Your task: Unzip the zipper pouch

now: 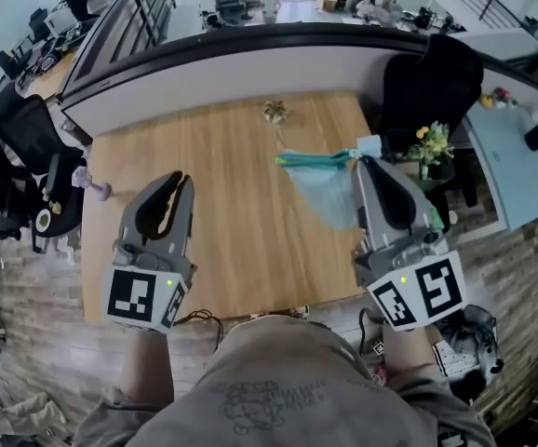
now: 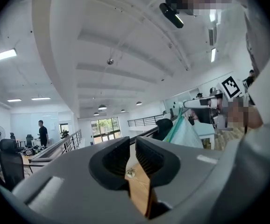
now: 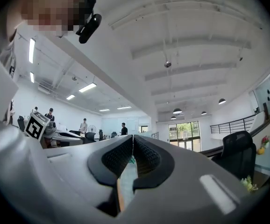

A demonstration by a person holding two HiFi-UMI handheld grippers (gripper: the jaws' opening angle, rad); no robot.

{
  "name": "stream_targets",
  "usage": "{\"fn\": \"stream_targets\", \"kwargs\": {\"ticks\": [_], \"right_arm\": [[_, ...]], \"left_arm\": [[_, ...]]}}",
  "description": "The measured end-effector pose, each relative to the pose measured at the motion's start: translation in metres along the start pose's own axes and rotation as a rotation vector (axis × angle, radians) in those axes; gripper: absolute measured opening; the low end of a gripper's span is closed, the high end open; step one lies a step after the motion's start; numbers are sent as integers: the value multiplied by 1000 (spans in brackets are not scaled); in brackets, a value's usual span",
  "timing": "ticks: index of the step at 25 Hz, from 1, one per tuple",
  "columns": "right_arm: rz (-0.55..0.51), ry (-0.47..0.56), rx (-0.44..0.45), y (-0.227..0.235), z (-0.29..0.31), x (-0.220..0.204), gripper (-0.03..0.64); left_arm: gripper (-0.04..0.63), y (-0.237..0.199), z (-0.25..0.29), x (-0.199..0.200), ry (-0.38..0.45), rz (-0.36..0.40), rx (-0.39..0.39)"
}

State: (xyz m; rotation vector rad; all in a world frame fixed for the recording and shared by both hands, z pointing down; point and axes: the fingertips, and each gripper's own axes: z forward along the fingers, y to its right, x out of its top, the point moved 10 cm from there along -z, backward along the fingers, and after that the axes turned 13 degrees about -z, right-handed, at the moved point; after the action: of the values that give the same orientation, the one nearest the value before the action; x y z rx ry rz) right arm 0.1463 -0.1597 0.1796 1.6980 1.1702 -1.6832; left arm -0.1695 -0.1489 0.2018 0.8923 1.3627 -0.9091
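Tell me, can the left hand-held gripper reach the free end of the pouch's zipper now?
Probably yes. The left hand-held gripper is empty, jaws slightly apart, and nothing stands between it and the free end of the zipper. The pouch hangs from the right hand-held gripper, above the table.

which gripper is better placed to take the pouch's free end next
Probably left. The right gripper is shut on one end of the pouch, holding it above the table. The left gripper is empty, jaws slightly apart, and the pouch's free end points toward its side.
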Motion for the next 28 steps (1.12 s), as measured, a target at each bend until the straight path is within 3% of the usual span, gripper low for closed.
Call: {"fn": "stream_targets", "kwargs": {"ticks": [5,19,28], "right_arm": [[-3,-25,0,-6,-2,-12,15],[34,-226,76,-36,-8,-76,14],[27,-241,97,-42,-7,-78,15]], "left_arm": [[27,-4,-6,-10,-26,19,22],[0,2,-14,-65,-173,-51,37],[-2,1,-18,-67,-182,-60,44]]}}
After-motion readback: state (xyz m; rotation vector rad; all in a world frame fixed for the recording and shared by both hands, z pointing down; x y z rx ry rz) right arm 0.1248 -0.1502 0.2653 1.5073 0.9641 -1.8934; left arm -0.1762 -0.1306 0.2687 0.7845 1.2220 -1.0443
